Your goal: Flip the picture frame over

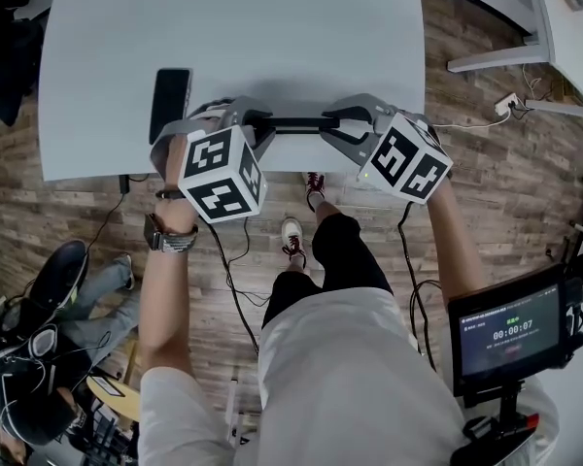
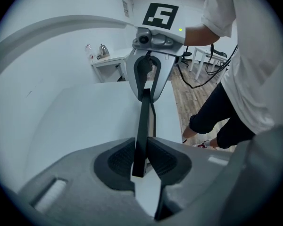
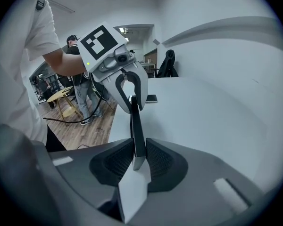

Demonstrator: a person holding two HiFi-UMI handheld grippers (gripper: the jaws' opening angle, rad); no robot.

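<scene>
The picture frame [image 1: 296, 122] stands on its thin edge, spanning the gap between the two grippers, so I judge the flip about half done. It is up off its face but not yet laid down on the other side, and I cannot tell which face points where.

The left gripper [image 2: 140, 159] has its pads clamped on one end of the frame. The right gripper [image 3: 137, 157] pinches the opposite end the same way, so each sees the other straight ahead along the frame.

The frame sits right at the near edge of the white table [image 1: 272, 27], on the person's side of it. Whether its lower edge touches the top I cannot make out. Beyond both grippers the tabletop lies broad and bare, good room to lay the frame down. A dark phone [image 1: 170, 103] lies just outside the left gripper and is worth steering clear of.
</scene>
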